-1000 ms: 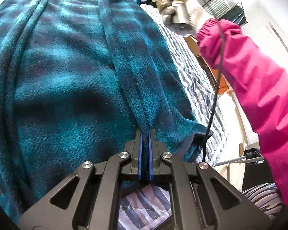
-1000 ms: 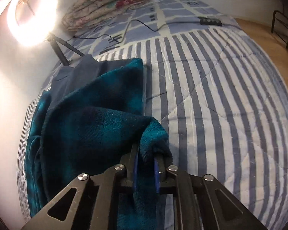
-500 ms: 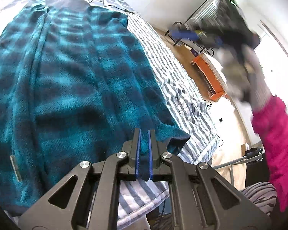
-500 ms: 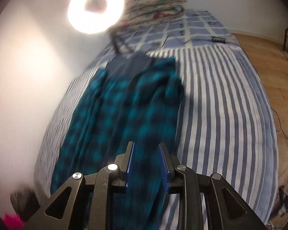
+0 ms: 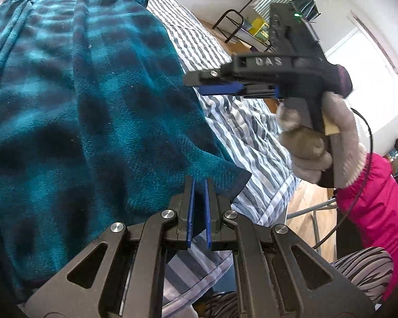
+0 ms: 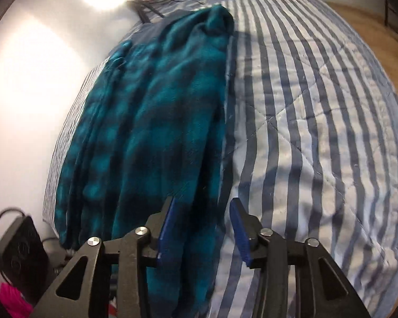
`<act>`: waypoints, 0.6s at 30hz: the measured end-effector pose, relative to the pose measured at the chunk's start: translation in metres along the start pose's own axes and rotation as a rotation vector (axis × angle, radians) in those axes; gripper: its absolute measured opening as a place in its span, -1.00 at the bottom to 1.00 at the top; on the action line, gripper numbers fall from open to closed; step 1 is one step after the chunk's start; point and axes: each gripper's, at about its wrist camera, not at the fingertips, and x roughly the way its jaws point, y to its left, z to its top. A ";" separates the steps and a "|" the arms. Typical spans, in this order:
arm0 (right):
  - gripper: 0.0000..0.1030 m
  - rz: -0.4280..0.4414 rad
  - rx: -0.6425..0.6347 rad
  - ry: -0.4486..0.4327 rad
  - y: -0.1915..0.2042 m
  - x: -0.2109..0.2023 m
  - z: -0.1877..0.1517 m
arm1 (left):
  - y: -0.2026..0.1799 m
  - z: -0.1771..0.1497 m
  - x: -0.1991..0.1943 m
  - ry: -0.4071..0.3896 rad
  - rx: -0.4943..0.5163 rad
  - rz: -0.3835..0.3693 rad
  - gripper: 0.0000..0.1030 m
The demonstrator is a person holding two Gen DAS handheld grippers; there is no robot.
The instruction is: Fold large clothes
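Lying along the striped bedspread, the teal plaid garment (fleecy) has its hem pinched by the left gripper; the right gripper, jaws just parted, grips nothing.

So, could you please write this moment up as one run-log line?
step: folding | left tool: shut on teal garment | right tool: jaws just opened, nothing between them | garment lies on striped bed

Teal-and-black plaid fleece garment: folded lengthwise into a long band, lying on the bed and filling the left and centre of both views.
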 end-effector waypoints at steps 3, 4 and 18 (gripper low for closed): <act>-0.25 0.059 0.016 -0.004 0.001 0.002 0.000 | -0.003 -0.001 0.004 0.002 0.013 0.000 -0.94; -0.29 0.059 -0.005 -0.008 0.005 0.000 0.000 | -0.004 -0.002 0.006 0.004 0.020 0.005 -0.94; -0.99 -0.025 -0.043 -0.021 0.002 0.004 -0.006 | -0.014 -0.015 0.018 0.010 0.081 0.059 -0.94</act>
